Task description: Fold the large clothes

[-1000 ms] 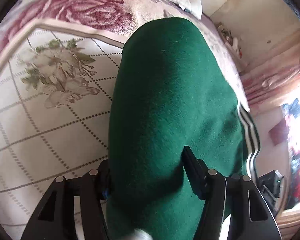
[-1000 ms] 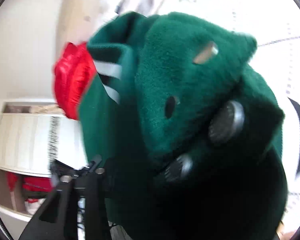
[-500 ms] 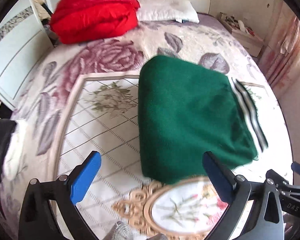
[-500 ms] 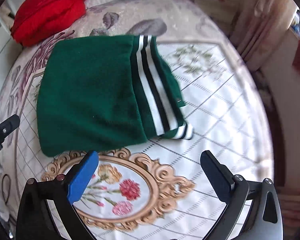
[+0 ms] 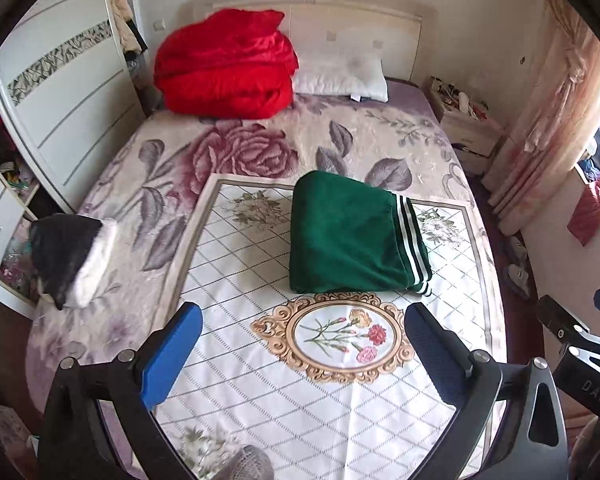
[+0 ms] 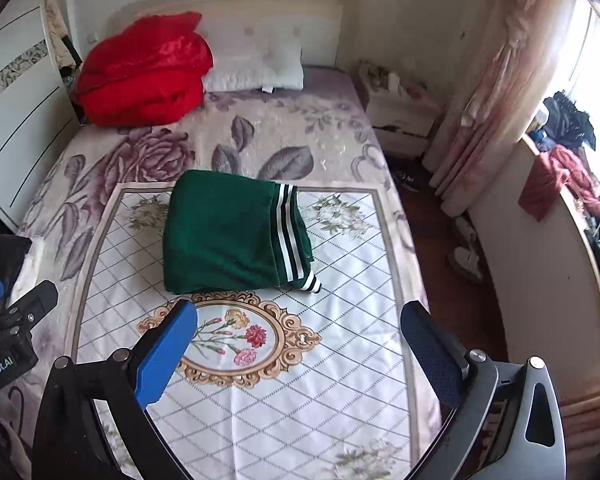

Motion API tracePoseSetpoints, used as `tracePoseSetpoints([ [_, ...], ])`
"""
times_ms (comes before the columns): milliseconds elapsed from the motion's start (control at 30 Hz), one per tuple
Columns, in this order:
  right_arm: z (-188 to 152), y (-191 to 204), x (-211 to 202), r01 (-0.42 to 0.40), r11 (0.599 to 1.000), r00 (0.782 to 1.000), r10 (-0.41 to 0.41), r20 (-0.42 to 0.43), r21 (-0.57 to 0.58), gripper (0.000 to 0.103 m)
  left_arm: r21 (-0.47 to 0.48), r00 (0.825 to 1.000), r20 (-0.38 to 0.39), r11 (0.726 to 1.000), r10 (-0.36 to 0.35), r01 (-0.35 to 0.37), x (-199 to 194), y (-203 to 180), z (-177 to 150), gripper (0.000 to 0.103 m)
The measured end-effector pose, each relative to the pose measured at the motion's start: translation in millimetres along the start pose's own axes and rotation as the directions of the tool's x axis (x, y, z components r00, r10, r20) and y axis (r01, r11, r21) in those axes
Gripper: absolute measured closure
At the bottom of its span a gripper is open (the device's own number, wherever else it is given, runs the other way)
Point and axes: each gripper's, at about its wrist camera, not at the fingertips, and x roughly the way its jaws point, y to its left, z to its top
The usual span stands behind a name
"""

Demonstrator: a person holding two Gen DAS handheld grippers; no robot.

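Note:
A folded dark green garment (image 5: 348, 236) (image 6: 228, 236) with a white-and-black striped hem lies flat on the white patterned cloth (image 5: 332, 392) (image 6: 340, 340) spread over the bed. My left gripper (image 5: 302, 342) hangs high above the cloth, well short of the garment, open with nothing between its blue pads. My right gripper (image 6: 300, 340) is likewise raised and open, empty, with the garment ahead of it. Part of the right gripper shows at the right edge of the left wrist view, and part of the left gripper at the left edge of the right wrist view.
A red quilt (image 5: 228, 68) and a white pillow (image 5: 340, 76) lie at the headboard. A black-and-white garment (image 5: 68, 252) sits on the bed's left edge. A white wardrobe (image 5: 60, 92) stands left; a nightstand (image 5: 468, 120), curtains (image 6: 496, 92) and piled clothes (image 6: 568, 176) stand right.
Both grippers let go of the green garment, opened wide and rose far above the bed. The garment now lies folded on the cloth and looks much smaller in both views.

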Motion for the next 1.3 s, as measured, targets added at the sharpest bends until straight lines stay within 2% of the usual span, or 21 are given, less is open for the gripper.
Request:
tracePoseSetpoints([
  [167,-11,-12,-101,0.003,1.000,0.999,-0.004,0.043,0.018,0.000,-0.006,1.000,0.011,1.000,-0.009,0.009,-75,0,-13,0.000],
  [333,-21,-20,-185,0.004,1.000,0.995,-0.006,0.097,0.016,0.000,0.005,0.998,0.054,1.000,0.010,-0.010,-144,-1,-27,0.000],
  [600,-40,-30,-288,-0.004,1.000,0.986,0.001,0.165,0.019,0.000,0.032,0.996,0.090,0.999,0.015,-0.018,-211,0,-39,0.000],
  [800,-49,-42,-327,-0.004,1.000,0.982,0.000,0.189,0.021,0.000,0.059,0.994,0.105,0.998,0.016,-0.023,-237,-8,-44,0.000],
  [933,-51,-55,-336,-0.014,1.000,0.983,0.009,0.184,0.024,0.000,0.053,0.993,0.114,0.998,0.011,-0.017,-247,-11,-45,0.000],
  [1067,-48,-66,-346,-0.024,0.999,0.981,0.018,0.193,0.027,0.000,0.034,0.987,0.160,0.999,-0.014,0.009,-261,-12,-42,0.000],
  [1300,-36,-79,-362,0.004,1.000,0.971,-0.007,0.240,0.014,0.000,0.013,0.978,0.210,1.000,-0.005,0.002,-272,-15,-35,0.000],
])
